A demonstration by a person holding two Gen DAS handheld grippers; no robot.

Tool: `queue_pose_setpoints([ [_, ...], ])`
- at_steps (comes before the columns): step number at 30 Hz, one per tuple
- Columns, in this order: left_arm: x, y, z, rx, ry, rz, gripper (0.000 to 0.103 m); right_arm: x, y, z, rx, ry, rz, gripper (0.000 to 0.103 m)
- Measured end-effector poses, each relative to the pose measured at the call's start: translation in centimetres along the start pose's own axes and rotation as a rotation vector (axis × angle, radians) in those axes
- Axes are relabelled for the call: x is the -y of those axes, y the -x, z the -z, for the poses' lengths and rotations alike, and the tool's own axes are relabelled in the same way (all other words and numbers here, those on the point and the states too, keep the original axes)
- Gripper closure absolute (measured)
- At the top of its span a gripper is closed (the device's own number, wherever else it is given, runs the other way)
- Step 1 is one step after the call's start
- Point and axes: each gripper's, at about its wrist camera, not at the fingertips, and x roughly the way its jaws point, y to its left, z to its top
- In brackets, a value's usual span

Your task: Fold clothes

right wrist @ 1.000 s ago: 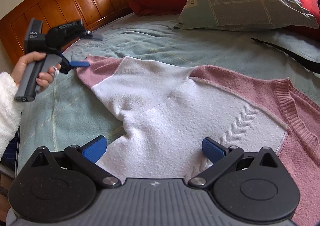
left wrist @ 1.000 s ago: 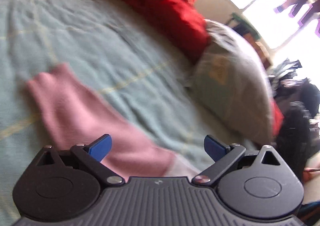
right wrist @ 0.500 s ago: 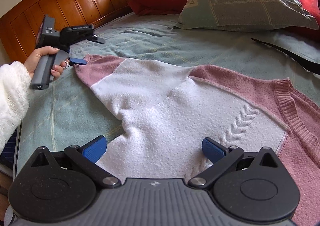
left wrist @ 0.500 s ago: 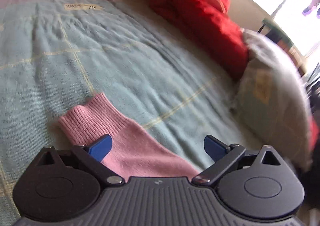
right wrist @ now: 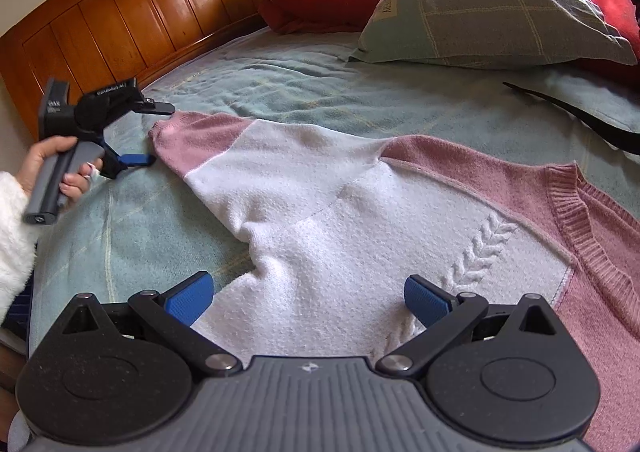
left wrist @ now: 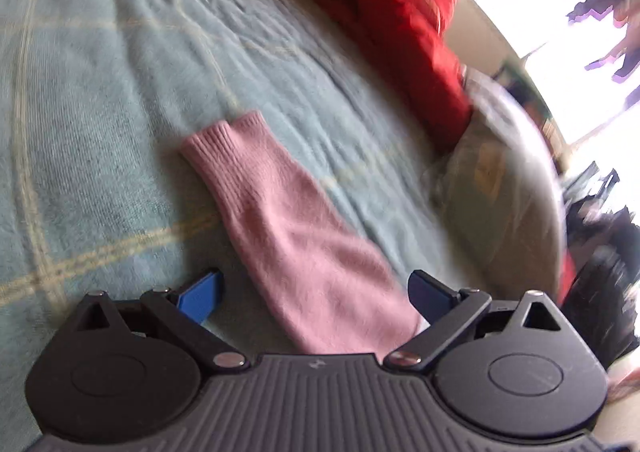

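Holding your left gripper level at the ribbed pink cuff, its fingers spread, you keep your right gripper wide apart over the pink-and-white knitted sweater flat on the pale green blanket.

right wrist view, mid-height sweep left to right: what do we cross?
White fleecy sleeve → hand → left gripper, jaws open → pink sleeve cuff → white part of the sleeve → pink shoulder panel → ribbed neckline.
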Motion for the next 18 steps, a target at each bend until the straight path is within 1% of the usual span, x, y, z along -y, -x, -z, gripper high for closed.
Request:
queue_pose_setpoints([
  [1, -0.5, -0.2, -0.5, 0.024, 0.021, 0.017, 0.006, 0.0, 0.0, 0.0, 0.0, 0.002, 0.002, 0.0],
  [3, -1.7, -0.5, -1.4, 0.086, 0.071, 0.031, 0.013, 0.0, -0.1, 0.0, -0.002, 0.004, 0.005, 0.0],
  [4, -2.1, -0.7, -1.8, 0.117, 0.086, 0.014, 0.029, 0.0, -0.2, 0.1, -0.002, 0.003, 0.007, 0.0],
  [5, -2.5, -0.8, -2.0, 0.143, 0.096, -0.015, 0.055, 0.0, -0.3, 0.1, -0.003, 0.003, 0.008, 0.0],
  [6, -2.8, -1.0, -2.2, 0.16, 0.104, -0.049, 0.07, 0.1, -0.3, 0.2, -0.003, 0.003, 0.009, 0.0],
  [7, -3.1, -1.2, -2.2, 0.163, 0.106, -0.083, 0.092, 0.1, -0.4, 0.2, -0.003, 0.003, 0.009, 0.0],
  [8, -3.1, -1.3, -2.0, 0.168, 0.094, -0.103, 0.094, 0.1, -0.4, 0.2, -0.004, 0.004, 0.01, 0.0],
  [9, -2.8, -1.2, -1.8, 0.177, 0.067, -0.111, 0.094, 0.1, -0.4, 0.2, -0.003, 0.004, 0.009, 0.0],
  [11, -2.0, -1.0, -1.8, 0.192, 0.012, -0.14, 0.097, 0.2, -0.4, 0.3, 0.0, 0.001, 0.008, 0.0],
  [14, -0.9, -0.3, -2.3, 0.248, -0.033, -0.191, 0.097, 0.1, -0.5, 0.2, 0.0, 0.001, 0.009, 0.0],
  [17, -0.2, 0.7, -2.8, 0.308, -0.073, -0.258, 0.097, 0.1, -0.4, 0.2, 0.001, 0.002, 0.01, 0.0],
  [18, 0.2, 1.0, -2.9, 0.308, -0.094, -0.268, 0.097, 0.1, -0.4, 0.2, 0.001, 0.0, 0.009, 0.0],
])
